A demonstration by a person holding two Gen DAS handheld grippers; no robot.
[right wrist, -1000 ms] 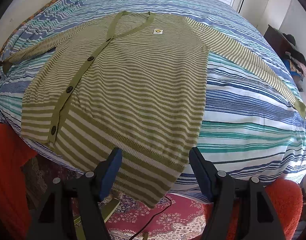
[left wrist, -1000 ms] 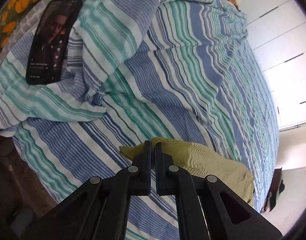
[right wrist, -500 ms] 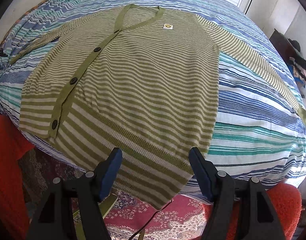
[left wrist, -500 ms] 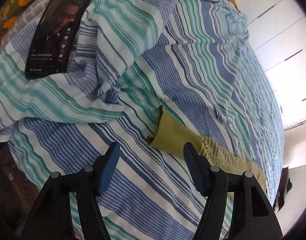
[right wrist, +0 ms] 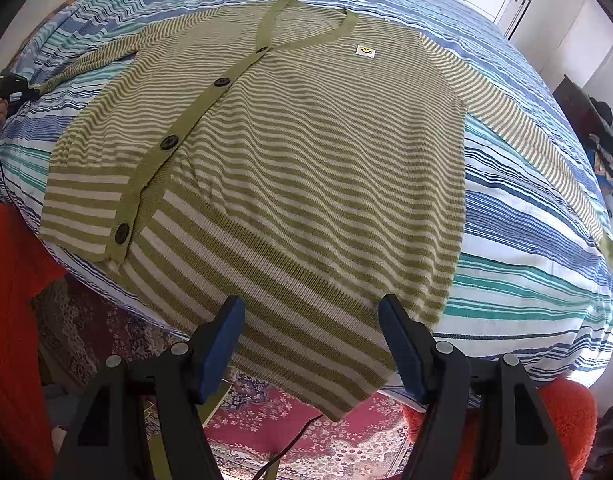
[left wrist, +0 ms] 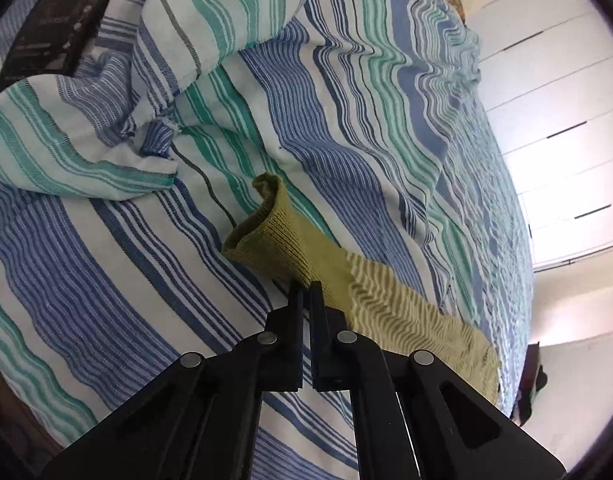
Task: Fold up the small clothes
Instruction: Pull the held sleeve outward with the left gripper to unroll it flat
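A green and cream striped cardigan (right wrist: 306, 160) lies spread flat, buttoned, on a blue and teal striped bedspread (right wrist: 526, 240). Its hem hangs over the near edge of the bed. My right gripper (right wrist: 310, 312) hovers open above that hem, with nothing pressed between its blue pads. In the left wrist view the plain green cuff (left wrist: 282, 240) of one sleeve (left wrist: 406, 312) stands curled up off the bedspread (left wrist: 106, 260). My left gripper (left wrist: 306, 288) is shut, its tips pinching the cuff's near edge.
A dark phone (left wrist: 46, 20) lies on rumpled bedding at the top left. A patterned red rug (right wrist: 266, 420) covers the floor below the hem. Red fabric (right wrist: 10, 320) is at the left and an orange-red cushion (right wrist: 566, 412) at the right. White cupboard doors (left wrist: 566, 120) stand behind the bed.
My left gripper let the cuff go, opened wide, sank closer to the bed and shut again on the cuff. The right gripper stayed open and drifted slightly over the hem.
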